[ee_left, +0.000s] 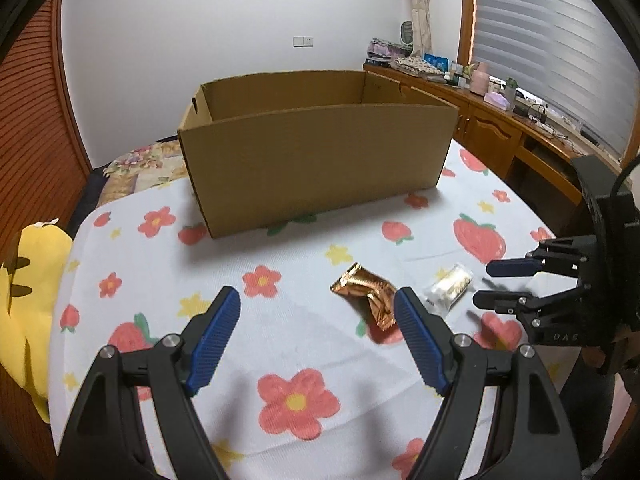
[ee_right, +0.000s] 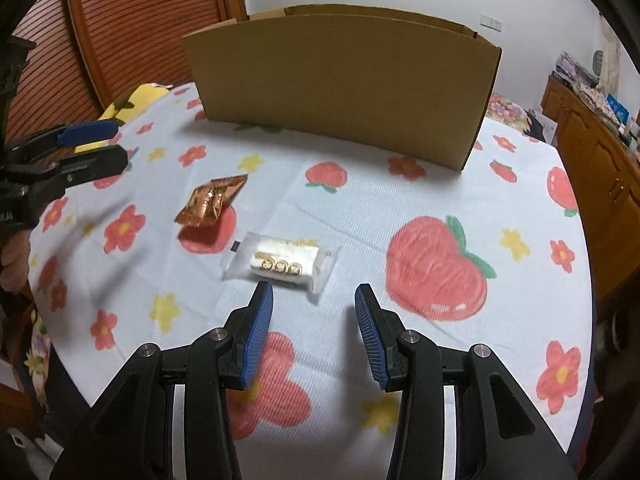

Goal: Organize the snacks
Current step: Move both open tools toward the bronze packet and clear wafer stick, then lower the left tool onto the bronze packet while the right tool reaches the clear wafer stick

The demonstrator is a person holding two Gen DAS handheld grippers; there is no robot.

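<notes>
- left tool (ee_left: 318, 312) is seen released, jaws wide apart, nothing between them, hovering over the worktop (ee_left: 304, 344) with its flowered, strawberry-print cloth.
- copper foil snack packet (ee_left: 370, 296) is found lying on the cloth, just beside the left tool's right finger.
- right tool (ee_right: 314, 298) is seen released, jaws partly apart, empty, angled down at the cloth.
- clear-wrapped snack (ee_right: 282, 262) with three gold discs is found flat on the cloth, just ahead of the right tool's left finger, near the foil packet.
- open cardboard box (ee_left: 316, 160) is placed upright behind both snacks; its inside is hidden.
- yellow plush toy (ee_left: 30, 280) is seen at the worktop's left edge.
</notes>
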